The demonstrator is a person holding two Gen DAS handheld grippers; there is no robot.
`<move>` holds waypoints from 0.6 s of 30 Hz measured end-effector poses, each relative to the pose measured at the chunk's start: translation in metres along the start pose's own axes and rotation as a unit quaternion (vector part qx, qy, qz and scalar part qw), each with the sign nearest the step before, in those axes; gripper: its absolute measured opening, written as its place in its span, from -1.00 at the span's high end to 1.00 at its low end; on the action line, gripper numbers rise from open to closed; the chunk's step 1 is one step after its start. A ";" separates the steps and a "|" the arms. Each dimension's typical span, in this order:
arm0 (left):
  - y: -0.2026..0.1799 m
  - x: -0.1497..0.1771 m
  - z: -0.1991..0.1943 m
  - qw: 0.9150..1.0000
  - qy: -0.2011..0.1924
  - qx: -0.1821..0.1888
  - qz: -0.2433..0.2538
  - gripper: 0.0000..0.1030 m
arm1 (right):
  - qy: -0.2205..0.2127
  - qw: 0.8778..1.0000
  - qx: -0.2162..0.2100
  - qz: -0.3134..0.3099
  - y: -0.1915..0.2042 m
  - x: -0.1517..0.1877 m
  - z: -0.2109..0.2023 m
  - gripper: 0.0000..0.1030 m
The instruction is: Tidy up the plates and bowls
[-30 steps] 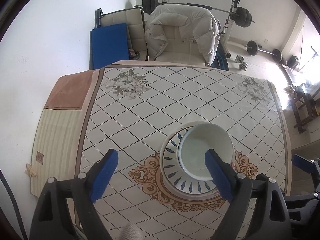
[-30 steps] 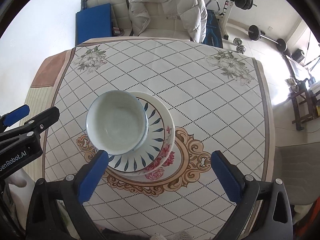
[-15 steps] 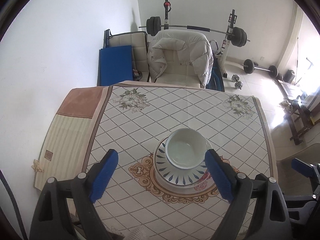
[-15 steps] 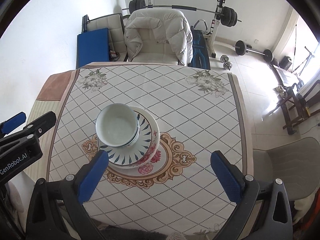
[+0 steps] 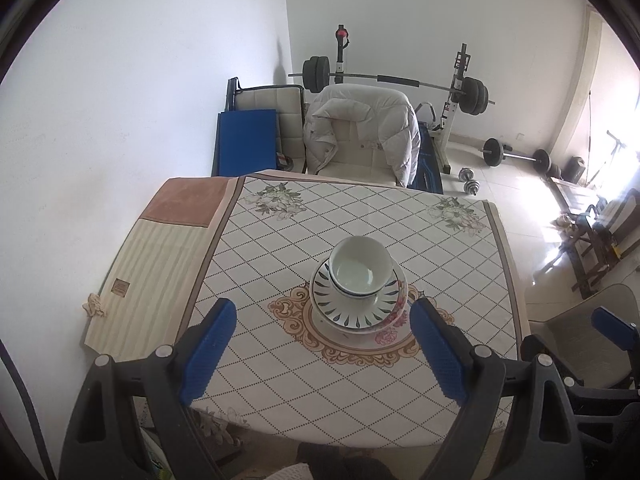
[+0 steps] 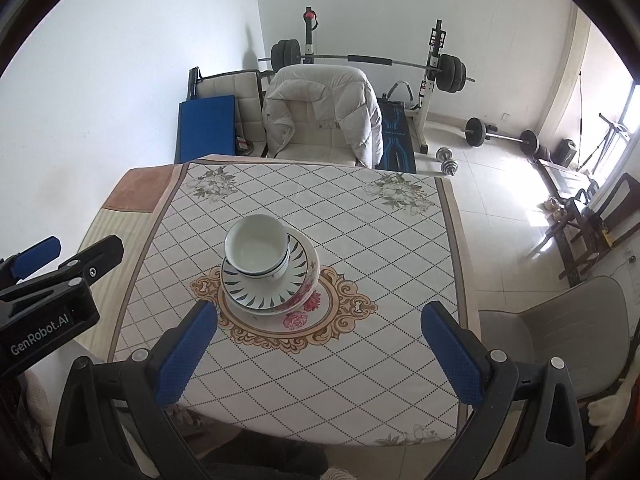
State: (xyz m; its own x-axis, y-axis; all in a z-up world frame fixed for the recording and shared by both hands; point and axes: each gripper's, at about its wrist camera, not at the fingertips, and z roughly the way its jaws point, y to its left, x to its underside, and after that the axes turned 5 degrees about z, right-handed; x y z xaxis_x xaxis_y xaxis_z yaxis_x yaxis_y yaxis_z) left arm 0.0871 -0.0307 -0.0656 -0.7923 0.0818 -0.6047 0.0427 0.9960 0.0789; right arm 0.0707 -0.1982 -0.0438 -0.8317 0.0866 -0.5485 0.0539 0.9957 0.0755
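Observation:
A white bowl (image 5: pixel 360 270) sits stacked in another bowl on a blue-leaf plate (image 5: pixel 352 314), which rests on a pink-flower plate (image 5: pixel 394 320), at the middle of the table. The same bowl (image 6: pixel 256 250), blue-leaf plate (image 6: pixel 260 294) and pink-flower plate (image 6: pixel 306 294) show in the right wrist view. My left gripper (image 5: pixel 322 354) is open and empty, held high and back from the stack. My right gripper (image 6: pixel 318 354) is open and empty, also high above the table's near edge. The left gripper's body (image 6: pixel 48 304) shows at the left.
The table has a diamond-pattern cloth (image 5: pixel 280 240) with a brown and beige mat (image 5: pixel 160 252) hanging at its left. A chair with a white jacket (image 5: pixel 360 132) stands behind it. A weight bench (image 5: pixel 452 92) and dumbbells are beyond. A grey chair (image 6: pixel 560 332) is at the right.
Both grippers have drawn up and back from the stack, so the table looks smaller and farther. The bowls and plates have not moved.

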 end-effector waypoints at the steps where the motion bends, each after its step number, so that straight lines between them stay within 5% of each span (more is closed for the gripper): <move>1: 0.001 0.004 -0.006 1.000 0.001 0.004 -0.001 -0.72 | -0.004 1.000 0.000 0.001 0.001 0.005 -0.009 -1.00; 18: 0.036 0.053 -0.107 0.999 -0.033 -0.002 0.013 -0.72 | -0.065 0.996 0.048 0.022 0.023 0.081 -0.151 -1.00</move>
State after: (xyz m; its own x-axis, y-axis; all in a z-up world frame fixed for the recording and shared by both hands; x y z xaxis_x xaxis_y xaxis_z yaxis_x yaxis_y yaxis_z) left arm -0.0189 0.0059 -0.0098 -0.7495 0.1095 -0.6529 0.0601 0.9934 0.0975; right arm -0.0789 -0.1732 0.0393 -0.7493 0.1270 -0.6499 0.1464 0.9889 0.0244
